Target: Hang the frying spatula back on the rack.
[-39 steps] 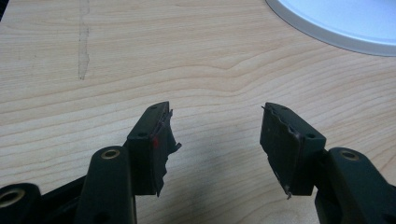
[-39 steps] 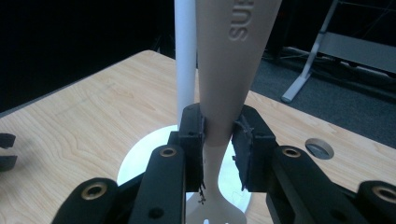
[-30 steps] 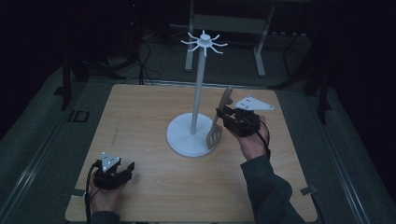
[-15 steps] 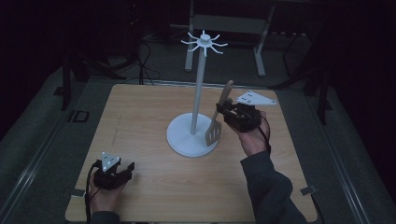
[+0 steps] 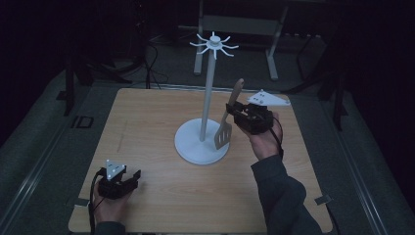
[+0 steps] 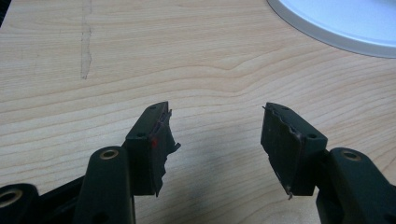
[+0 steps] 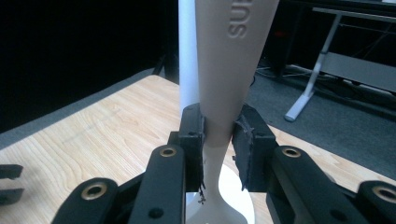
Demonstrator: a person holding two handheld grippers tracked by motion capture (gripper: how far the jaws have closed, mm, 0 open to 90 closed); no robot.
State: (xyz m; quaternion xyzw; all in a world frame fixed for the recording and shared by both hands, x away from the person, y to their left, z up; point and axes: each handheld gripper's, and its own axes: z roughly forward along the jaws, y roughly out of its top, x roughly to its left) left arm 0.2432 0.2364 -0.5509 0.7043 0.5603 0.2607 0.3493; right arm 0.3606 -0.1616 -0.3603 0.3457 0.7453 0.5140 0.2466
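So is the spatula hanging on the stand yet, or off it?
Off it: the spatula is upright, clamped in the right hand-held gripper beside the stand.

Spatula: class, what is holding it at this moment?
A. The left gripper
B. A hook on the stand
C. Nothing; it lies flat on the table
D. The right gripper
D: the right gripper is clamped on the spatula handle, holding it upright beside the stand.

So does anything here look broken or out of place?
Mostly tidy. The oddest thing is the left hand-held gripper: its black pads look frayed and torn at the edges. The right hand-held gripper grips a spatula by the handle, blade hanging down over the white stand's base, a deliberate hold rather than a mishap.
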